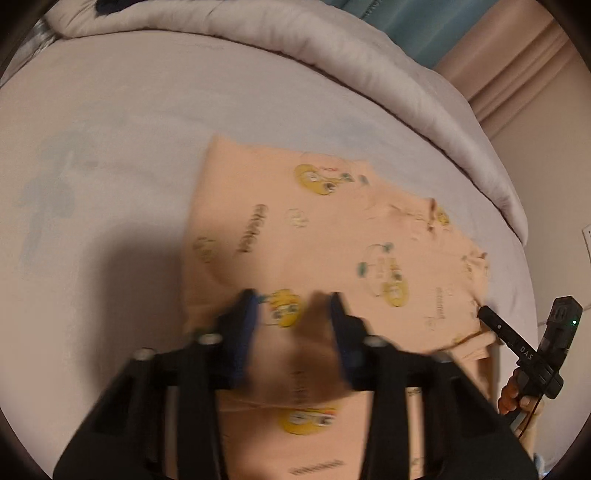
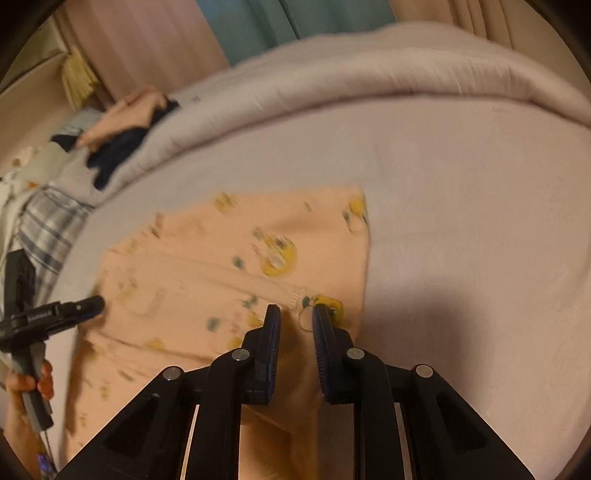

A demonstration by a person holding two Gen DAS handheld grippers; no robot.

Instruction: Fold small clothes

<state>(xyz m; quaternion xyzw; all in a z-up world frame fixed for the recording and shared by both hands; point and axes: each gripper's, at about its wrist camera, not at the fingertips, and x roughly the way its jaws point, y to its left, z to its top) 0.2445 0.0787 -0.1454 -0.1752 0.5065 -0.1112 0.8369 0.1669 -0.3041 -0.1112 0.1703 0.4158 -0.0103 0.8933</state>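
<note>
A peach garment (image 1: 332, 229) printed with yellow cartoon figures lies spread on a pale lilac sheet (image 1: 110, 129), on the near side of a rolled grey duvet (image 1: 332, 48) and apart from it, with a strip of bare sheet between the two. The cloth is mostly flat, and its edge farthest from the duvet is rumpled and partly lifted.

The left gripper (image 1: 293, 306) comes down on that far edge, its blue-padded fingers (image 1: 247, 325) drawn in on a raised hump of peach fabric, which they seem to pinch, though the wrist view is blurred. The right gripper (image 2: 295, 314) works the same edge, farther along it. Its fingers (image 2: 271, 332) stand only narrowly apart and are clamped on a fold of cloth that rises between them and runs back under the tool.

Each tool shows in the other's view as a black tip touching the garment's side, with a person's hand (image 2: 33, 380) wrapped around the handle.

A heap of peach and dark clothes (image 2: 122, 125) rests on top of the duvet at one end. Beyond the duvet hang a teal curtain (image 2: 277, 22) and pink drapes (image 2: 140, 40).
</note>
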